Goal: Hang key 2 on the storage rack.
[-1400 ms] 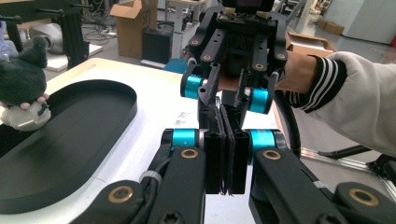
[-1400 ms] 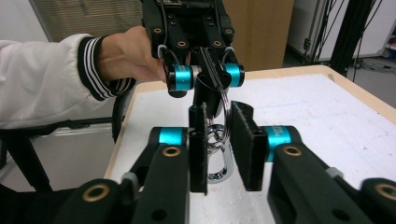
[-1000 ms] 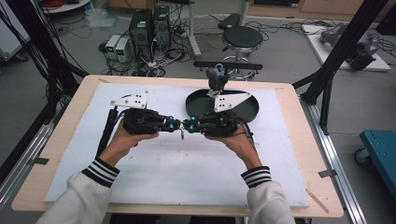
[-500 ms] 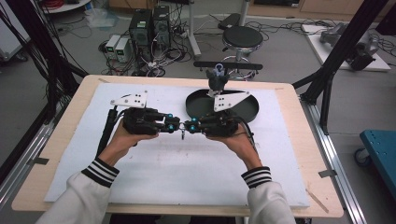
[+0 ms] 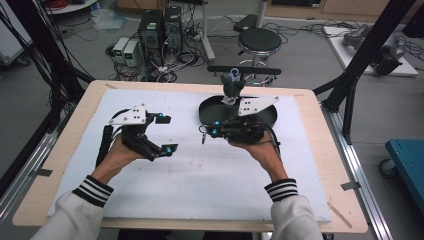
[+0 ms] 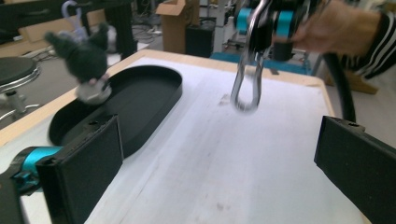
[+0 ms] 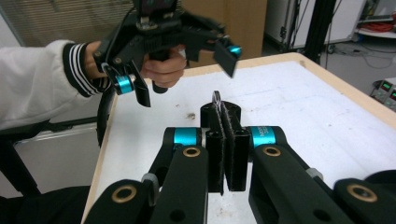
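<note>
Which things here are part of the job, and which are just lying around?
In use: right gripper, shut on metal carabiner; left gripper, jaws just opened, nothing between them.
Lying about: black tray, grey plush toy, stool.

Light wooden table point(image 5: 320, 150) topped with a white sheet, grey floor strewn with tangled black cables point(image 5: 180, 65), two dark computer towers point(image 5: 160, 30), round black stool point(image 5: 257, 40), black metal frame posts point(image 5: 370, 55), blue cart point(image 5: 407, 165), brown cardboard box point(image 6: 175, 18), even indoor light
</note>
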